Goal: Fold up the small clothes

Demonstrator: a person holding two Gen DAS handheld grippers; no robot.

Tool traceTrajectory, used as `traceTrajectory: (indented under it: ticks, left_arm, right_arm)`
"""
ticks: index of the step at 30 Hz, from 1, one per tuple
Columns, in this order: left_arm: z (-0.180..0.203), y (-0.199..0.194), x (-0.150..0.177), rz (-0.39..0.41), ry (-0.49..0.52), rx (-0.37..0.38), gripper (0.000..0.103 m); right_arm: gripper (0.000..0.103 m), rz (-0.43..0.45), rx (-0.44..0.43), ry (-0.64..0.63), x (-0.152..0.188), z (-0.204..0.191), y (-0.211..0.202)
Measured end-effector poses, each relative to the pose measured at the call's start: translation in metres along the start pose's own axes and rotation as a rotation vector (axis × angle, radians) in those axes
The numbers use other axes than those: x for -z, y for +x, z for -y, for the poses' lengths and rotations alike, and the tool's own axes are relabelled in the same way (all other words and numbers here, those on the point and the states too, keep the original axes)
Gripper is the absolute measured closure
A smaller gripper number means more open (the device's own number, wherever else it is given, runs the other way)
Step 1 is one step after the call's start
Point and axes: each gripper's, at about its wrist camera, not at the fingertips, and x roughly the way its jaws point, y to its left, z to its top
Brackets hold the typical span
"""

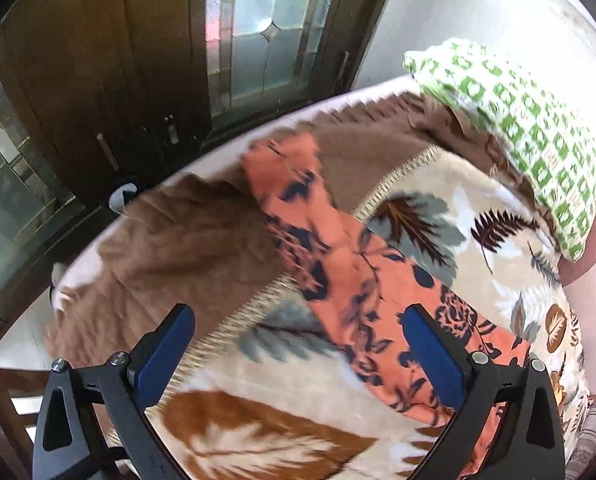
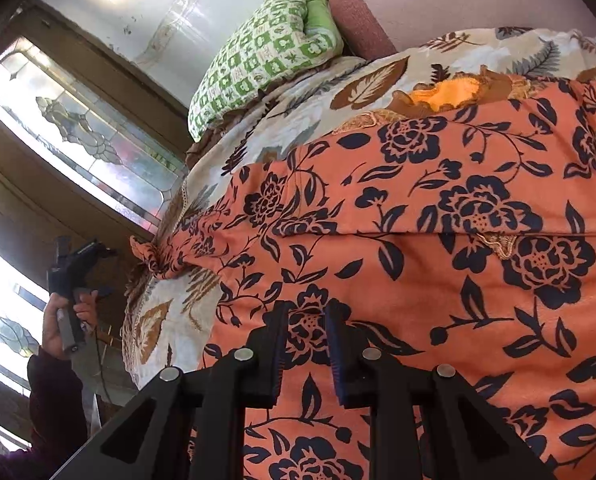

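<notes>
The orange cloth (image 2: 418, 240) with dark flowers lies spread on the blanket (image 2: 298, 120) on the bed. In the right wrist view it fills most of the frame, from the middle down to the bottom right. A fold line runs across it in the middle. One end is bunched into a small knot (image 2: 154, 258) at the left middle of the frame. In the left wrist view the cloth (image 1: 338, 264) runs as a long strip from the upper middle down to the lower right.

The right gripper (image 2: 306, 320) is at the bottom middle of its frame, low over the cloth. Its jaws are nearly closed, with only a narrow gap. I cannot tell if they pinch any cloth. The left gripper (image 1: 298, 344) is wide open and holds nothing. It hangs above the blanket, with one blue finger (image 1: 434, 360) over the edge of the cloth. In the right wrist view a hand (image 2: 68, 320) holds that gripper at the lower left, off to the side of the bed.

To do this fold well, I think each gripper should take one corner of the same edge. Pinch just the top layer, not the blanket. Lift both sides together and lay the edge flat on the far edge. Smooth the bunched end first, or the fold may come out lumpy.
</notes>
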Motion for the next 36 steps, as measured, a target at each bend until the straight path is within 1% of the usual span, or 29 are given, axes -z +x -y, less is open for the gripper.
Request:
traceTrajectory:
  ticks: [2,3,4,7,8,9,10,11,12,13,14,15,16,17,18,19,20,22,25,27,29,32,34,35,36]
  left_arm:
    - [0.013,0.011,0.001,-0.026,0.000,-0.050,0.000]
    - [0.016,0.015,0.001,-0.033,-0.010,-0.063,0.000]
    - [0.018,0.020,0.000,-0.038,-0.023,-0.073,0.000]
    - [0.019,0.037,-0.003,-0.064,-0.054,-0.132,0.000]
    - [0.018,0.043,-0.004,-0.072,-0.062,-0.135,0.000]
    - [0.017,0.051,-0.004,-0.088,-0.068,-0.118,0.001]
    - [0.015,0.060,-0.004,-0.118,-0.077,-0.098,0.012]
    - [0.012,0.068,-0.003,-0.150,-0.089,-0.086,0.029]
    - [0.010,0.073,-0.001,-0.167,-0.095,-0.098,0.033]
    - [0.010,0.071,-0.001,-0.144,-0.087,-0.111,0.039]
    - [0.013,0.066,-0.001,-0.113,-0.063,-0.106,0.069]
    - [0.016,0.063,-0.002,-0.105,-0.043,-0.076,0.091]
    - [0.017,0.061,-0.002,-0.112,-0.038,-0.039,0.097]
    - [0.017,0.053,-0.003,-0.094,-0.053,-0.022,0.097]
    - [0.019,0.046,-0.003,-0.065,-0.045,-0.018,0.097]
    - [0.027,0.034,-0.004,-0.014,-0.010,-0.014,0.098]
    - [0.032,0.025,-0.002,0.018,0.018,-0.014,0.098]
    - [0.052,-0.003,0.001,0.094,0.106,-0.010,0.098]
    - [0.104,-0.050,0.016,0.188,0.258,0.048,0.098]
    - [0.137,-0.075,0.029,0.224,0.345,0.093,0.098]
    - [0.176,-0.096,0.047,0.255,0.435,0.135,0.098]
    - [0.239,-0.124,0.085,0.287,0.588,0.195,0.098]
    - [0.280,-0.138,0.117,0.289,0.678,0.241,0.098]
    - [0.306,-0.144,0.140,0.277,0.733,0.273,0.098]
    - [0.321,-0.145,0.154,0.267,0.770,0.293,0.098]
  right_arm:
    - [0.081,0.004,-0.005,0.002,0.001,0.003,-0.003]
    - [0.081,0.007,-0.001,-0.003,0.002,0.005,-0.004]
    - [0.081,0.009,0.001,-0.008,0.003,0.006,-0.006]
    - [0.081,0.012,-0.008,-0.004,0.005,0.013,-0.011]
    - [0.081,0.016,-0.009,0.000,0.006,0.016,-0.013]
    - [0.081,0.020,-0.011,0.005,0.006,0.019,-0.015]
    - [0.081,0.023,-0.013,0.010,0.006,0.022,-0.017]
    - [0.081,0.026,-0.014,0.015,0.006,0.025,-0.018]
    - [0.081,0.032,-0.015,0.020,0.006,0.028,-0.020]
    - [0.081,0.038,-0.018,0.025,0.006,0.031,-0.022]
    - [0.081,0.044,-0.022,0.030,0.005,0.033,-0.024]
    - [0.081,0.052,-0.024,0.034,0.004,0.035,-0.027]
    - [0.081,0.058,-0.024,0.038,0.004,0.037,-0.029]
    - [0.081,0.063,-0.027,0.042,0.003,0.040,-0.031]
    - [0.081,0.067,-0.031,0.046,0.003,0.042,-0.033]
    - [0.081,0.071,-0.030,0.049,0.002,0.044,-0.035]
    - [0.081,0.077,-0.028,0.052,0.002,0.046,-0.038]
    - [0.081,0.084,-0.030,0.063,0.002,0.051,-0.042]
    - [0.081,0.107,-0.031,0.082,0.002,0.059,-0.051]
    - [0.081,0.130,-0.031,0.105,0.002,0.068,-0.060]
    - [0.081,0.156,-0.032,0.130,0.000,0.078,-0.071]
    - [0.081,0.206,-0.025,0.158,-0.003,0.094,-0.094]
    - [0.081,0.245,-0.025,0.181,-0.005,0.106,-0.112]
    - [0.081,0.261,-0.022,0.190,-0.005,0.111,-0.119]
    - [0.081,0.281,-0.017,0.200,-0.006,0.118,-0.129]
